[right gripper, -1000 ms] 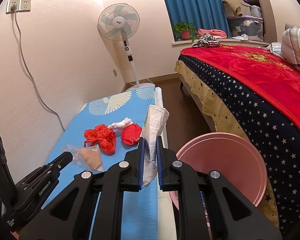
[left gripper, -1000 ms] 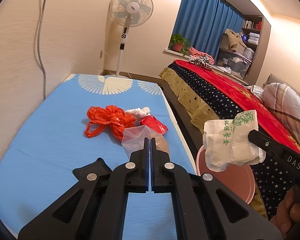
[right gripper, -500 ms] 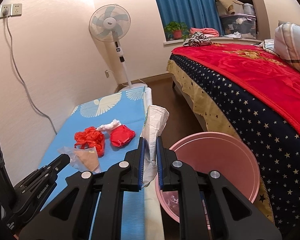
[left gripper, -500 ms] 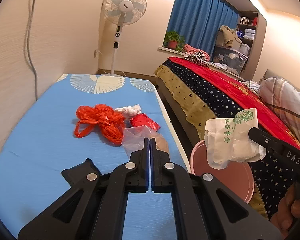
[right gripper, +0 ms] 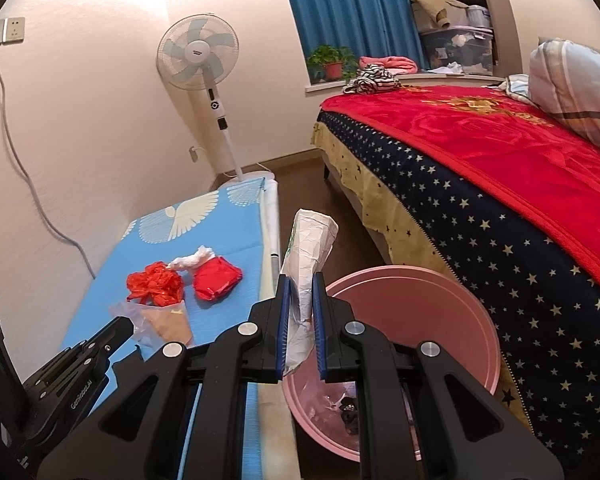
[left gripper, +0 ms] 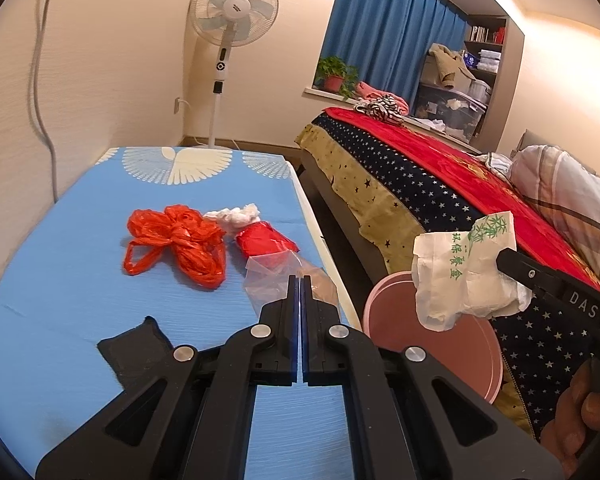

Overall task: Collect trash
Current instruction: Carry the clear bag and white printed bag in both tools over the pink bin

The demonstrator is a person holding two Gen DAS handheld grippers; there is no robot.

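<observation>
My right gripper (right gripper: 300, 304) clamps white paper bag (right gripper: 306, 256) above pink bin (right gripper: 452, 300), seemingly; left gripper (left gripper: 301, 300) fingers together, empty.

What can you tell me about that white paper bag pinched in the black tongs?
The paper bag is white, crumpled and creased, with green characters and a green bamboo-leaf print. It looks like thin, flat paper. The right gripper is shut on its lower part, so the bag stands up above the fingers while a loose end hangs below them. It is held in the air over the near rim of the pink bin, beside the blue table, touching nothing but the gripper.
</observation>
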